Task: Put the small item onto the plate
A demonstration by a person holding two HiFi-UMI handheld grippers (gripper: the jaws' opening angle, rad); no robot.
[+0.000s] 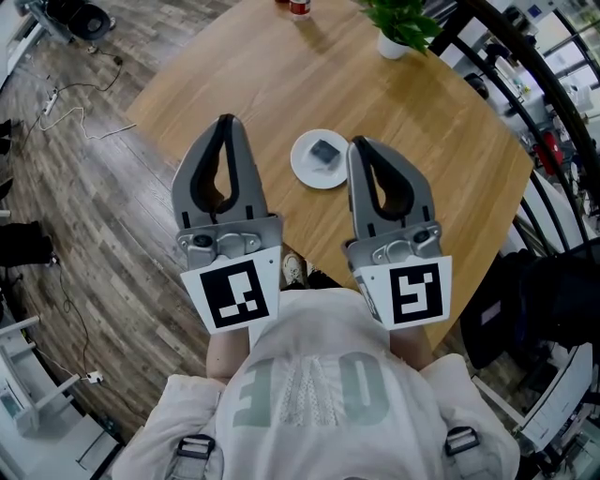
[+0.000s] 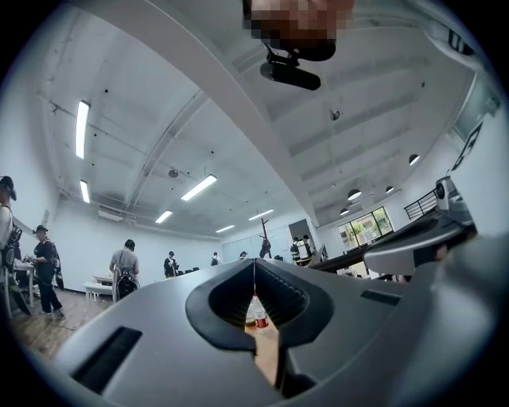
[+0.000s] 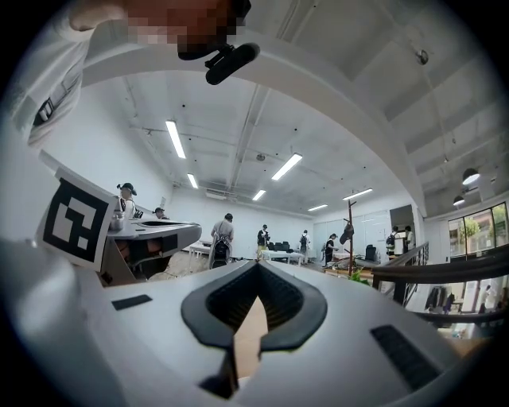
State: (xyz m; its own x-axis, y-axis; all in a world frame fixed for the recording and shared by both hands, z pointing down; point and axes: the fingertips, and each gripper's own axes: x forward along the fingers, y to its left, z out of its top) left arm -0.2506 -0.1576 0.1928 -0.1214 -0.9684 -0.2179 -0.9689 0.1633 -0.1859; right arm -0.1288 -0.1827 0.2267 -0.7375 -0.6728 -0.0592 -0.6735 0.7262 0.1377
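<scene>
A small dark flat item [image 1: 324, 151] lies on a white round plate [image 1: 306, 167] on the wooden table [image 1: 403, 122]. My left gripper [image 1: 225, 122] is held upright near my chest, left of the plate, its tips closed together with nothing between them. My right gripper [image 1: 361, 142] stands beside it, just right of the plate, tips also together and empty. In the left gripper view the shut jaws [image 2: 254, 266] point across the room, with a red-labelled bottle [image 2: 259, 316] seen through the gap. The right gripper view shows its shut jaws [image 3: 256, 269] over bare table wood.
A potted green plant [image 1: 401, 23] stands at the table's far edge, with a red-capped bottle [image 1: 299, 7] beside it. A dark railing [image 1: 525, 103] runs along the right. Cables lie on the wooden floor [image 1: 84, 141] at left. Several people stand far across the room [image 2: 127, 266].
</scene>
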